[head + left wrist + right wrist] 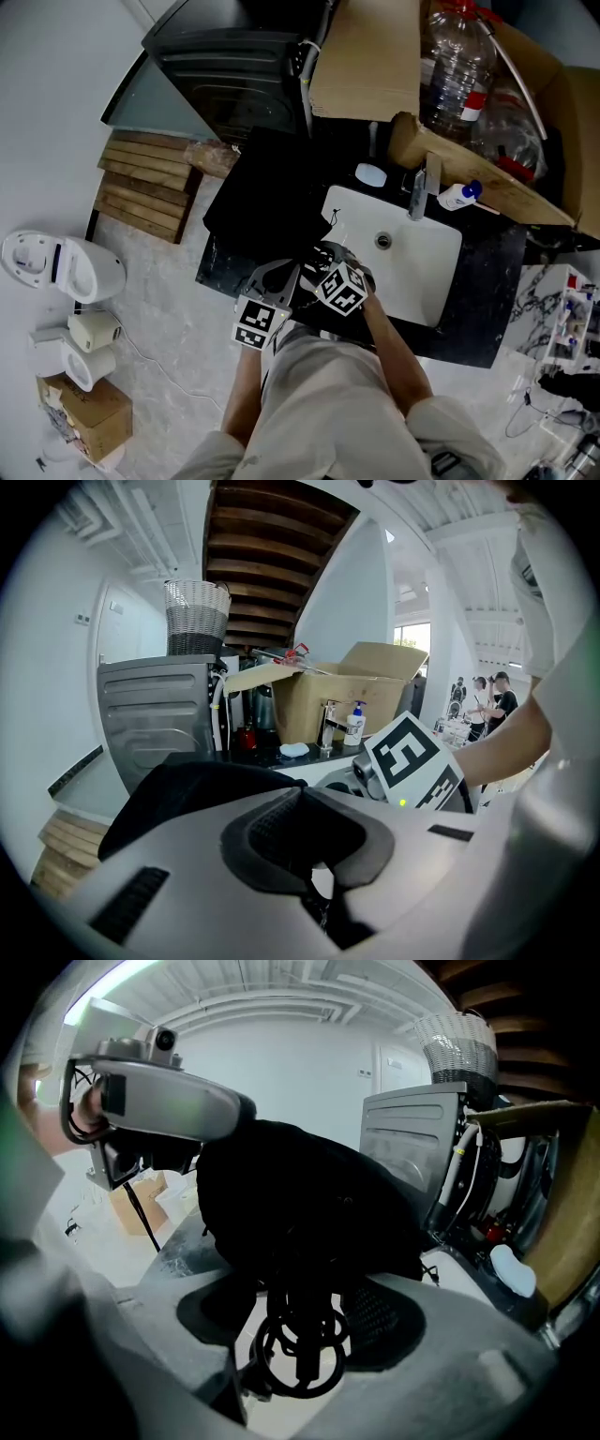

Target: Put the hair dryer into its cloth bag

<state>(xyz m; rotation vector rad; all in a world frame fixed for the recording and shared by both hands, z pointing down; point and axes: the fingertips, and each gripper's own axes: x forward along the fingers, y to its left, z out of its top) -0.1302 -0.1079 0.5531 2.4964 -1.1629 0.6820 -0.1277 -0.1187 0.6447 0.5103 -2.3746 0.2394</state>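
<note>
The hair dryer is apparently sitting inside the bulging cloth bag (267,192), lying on the counter (217,267) left of the sink (441,246); only its coiled cord (298,1358) is hanging out. The right gripper (300,1316) is gaping around that cord, the left gripper (305,829) is clenching shut; tucking the cord in is remaining

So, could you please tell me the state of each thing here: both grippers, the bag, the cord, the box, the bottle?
left gripper: shut.
right gripper: open, cord loops between its jaws.
cloth bag: lying on the counter, bulky.
cord: coiled in loops, in front of the bag.
cardboard box: flaps open.
pump bottle: upright.
</note>
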